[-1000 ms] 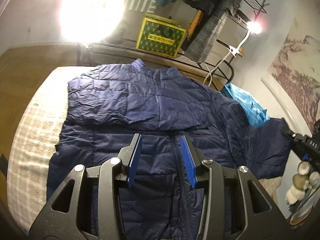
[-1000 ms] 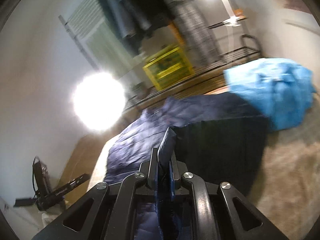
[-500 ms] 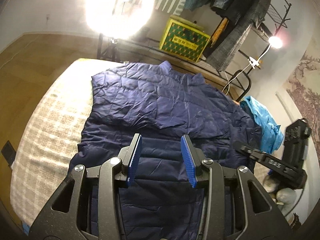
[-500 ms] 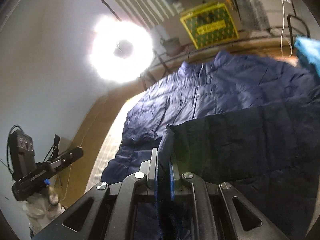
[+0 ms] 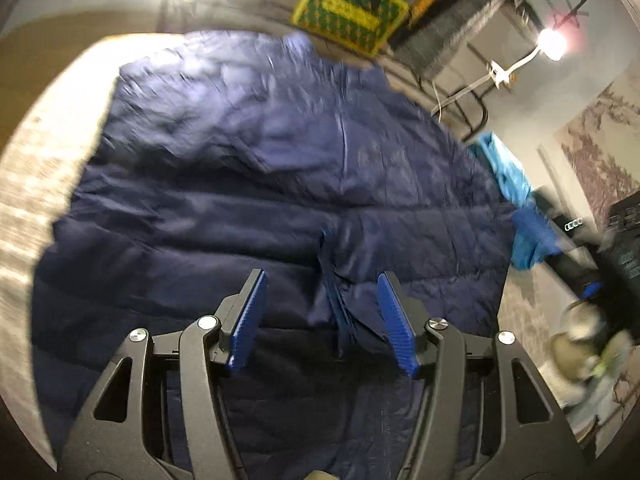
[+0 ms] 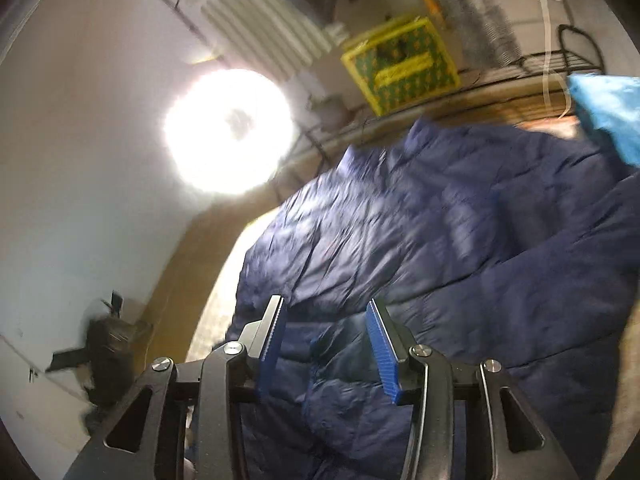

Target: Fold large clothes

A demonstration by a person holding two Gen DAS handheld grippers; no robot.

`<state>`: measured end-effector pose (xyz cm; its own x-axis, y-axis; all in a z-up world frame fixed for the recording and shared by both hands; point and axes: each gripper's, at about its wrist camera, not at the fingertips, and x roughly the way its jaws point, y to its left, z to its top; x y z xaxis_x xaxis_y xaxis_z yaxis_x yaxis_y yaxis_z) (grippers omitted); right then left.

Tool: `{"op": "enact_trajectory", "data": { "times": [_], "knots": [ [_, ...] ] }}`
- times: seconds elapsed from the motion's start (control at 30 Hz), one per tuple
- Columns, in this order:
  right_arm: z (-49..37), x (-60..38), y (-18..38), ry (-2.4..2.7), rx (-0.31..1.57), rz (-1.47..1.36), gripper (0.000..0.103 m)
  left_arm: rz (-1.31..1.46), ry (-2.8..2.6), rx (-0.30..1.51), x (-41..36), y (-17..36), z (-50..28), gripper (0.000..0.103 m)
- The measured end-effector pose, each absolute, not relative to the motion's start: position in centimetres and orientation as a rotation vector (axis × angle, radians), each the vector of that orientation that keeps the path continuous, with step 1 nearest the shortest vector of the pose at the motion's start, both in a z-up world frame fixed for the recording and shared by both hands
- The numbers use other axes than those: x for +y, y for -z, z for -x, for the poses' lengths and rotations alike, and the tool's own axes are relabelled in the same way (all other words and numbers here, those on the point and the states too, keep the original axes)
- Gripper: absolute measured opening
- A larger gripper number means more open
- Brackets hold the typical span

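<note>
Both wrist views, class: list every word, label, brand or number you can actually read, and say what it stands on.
None can be read.
Yellow-and-green box: a yellow band across its face, print too blurred.
Black device at the right edge of the left wrist view: pale markings, too small and smeared.
Navy jacket: no label visible.

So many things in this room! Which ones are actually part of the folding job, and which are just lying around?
Part of the job:
- navy puffer jacket, spread on the bed
- left gripper, open above it
- right gripper, open above it

Just lying about:
- light blue garment
- yellow-green box
- clothes rack
- bright lamp
</note>
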<state>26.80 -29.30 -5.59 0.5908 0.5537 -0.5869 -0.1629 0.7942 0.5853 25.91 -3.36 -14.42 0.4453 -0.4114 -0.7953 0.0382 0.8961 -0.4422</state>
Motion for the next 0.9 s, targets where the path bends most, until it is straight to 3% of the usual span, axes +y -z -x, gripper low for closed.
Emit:
{"op": "enact_trajectory", "data": {
  "times": [0.37, 0.4, 0.43, 0.5, 0.9],
  "knots": [
    [-23.8, -38.9, 2.8, -0.258, 0.738, -0.522, 0.045, 0.352, 0.23, 1.177, -7.3, 19.6, -29.2, 0.058],
    [-23.6, -39.4, 3.0, -0.239, 0.74, -0.51, 0.045, 0.345, 0.239, 1.169, -7.5, 19.5, -29.2, 0.045],
    [-23.7, -39.7, 3.1, -0.227, 0.743, -0.504, 0.045, 0.333, 0.257, 1.166, -7.9, 19.3, -29.2, 0.019],
    [-23.5, -41.2, 3.5, -0.193, 0.754, -0.508, 0.045, 0.287, 0.261, 1.151, -8.7, 18.9, -29.4, 0.007],
    [-24.7, -45.3, 5.8, -0.085, 0.788, -0.57, 0.045, 0.2, 0.319, 0.908, -10.2, 9.8, -35.3, 0.002]
  ]
}}
